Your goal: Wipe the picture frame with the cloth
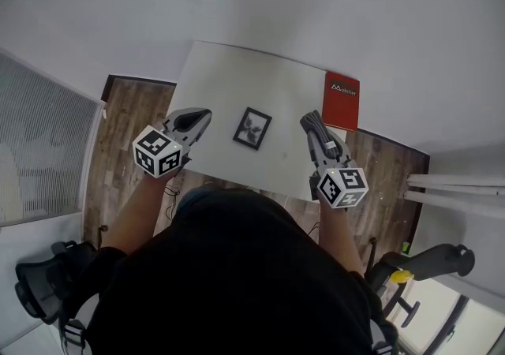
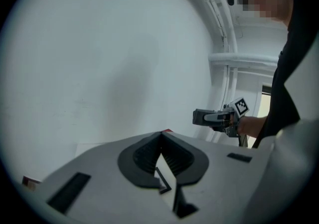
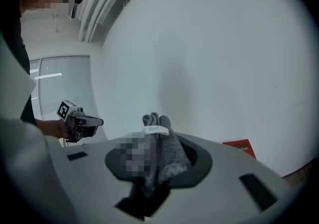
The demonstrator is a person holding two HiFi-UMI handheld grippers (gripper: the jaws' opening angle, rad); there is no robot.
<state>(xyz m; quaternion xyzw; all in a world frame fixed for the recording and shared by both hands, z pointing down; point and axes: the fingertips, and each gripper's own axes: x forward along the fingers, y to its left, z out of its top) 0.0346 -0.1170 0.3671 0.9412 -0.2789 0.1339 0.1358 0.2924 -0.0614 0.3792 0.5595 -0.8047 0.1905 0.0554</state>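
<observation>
"Grey cloth [image 3: 167, 151] is clamped in my right gripper [image 1: 314, 121], a tuft poking past the tips; my left gripper [image 2: 160, 136] is closed on nothing."

"Where's the picture frame [image 1: 252, 128]?"

"Flat on the white table [image 1: 221, 77], between both grippers, touching neither. I'd lower the tuft onto it and stroke lightly, bracing an edge with the left, since I reckon it slides on that smooth top."

"Anything nearby?"

"Red book [image 1: 341, 100] at the far corner, wood floor [image 1: 126, 132] below, plain white wall [image 3: 209, 58] ahead."

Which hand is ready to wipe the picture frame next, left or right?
Right. The right hand-held gripper clamps the grey cloth near the picture frame. The left hand-held gripper is shut and empty.
</observation>
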